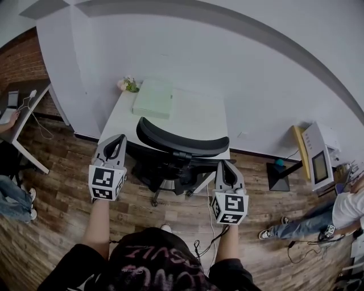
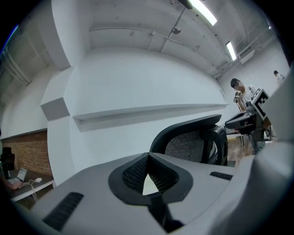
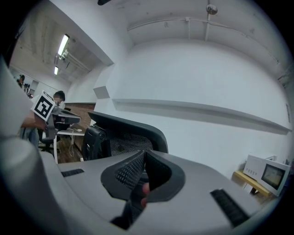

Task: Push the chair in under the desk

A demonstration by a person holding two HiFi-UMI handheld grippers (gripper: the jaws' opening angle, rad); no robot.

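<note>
left tongs (image 2: 147, 158) and right tongs (image 3: 144, 153) pressed together, empty, flanking chair (image 1: 182, 143), perhaps touching.

**Lighting and image quality.** The indoor light is even and diffuse with a cool cast, so the plain white wall (image 1: 239, 74) reads pale grey-blue. It comes from long white fluorescent ceiling tubes (image 2: 202, 11), which are blown out to pure white in the left gripper view. A bright ceiling strip light (image 3: 62, 45) glares likewise in the right gripper view. The head view shows strong fisheye bending, and the wall and the brown wood-plank floor (image 1: 68, 187) curve toward the edges. Both gripper views are circular with black vignetted corners. The grey left claw (image 2: 147, 157) and the grey right claw (image 3: 144, 154) sit close to the lens and are soft, while the background is sharper.
</note>
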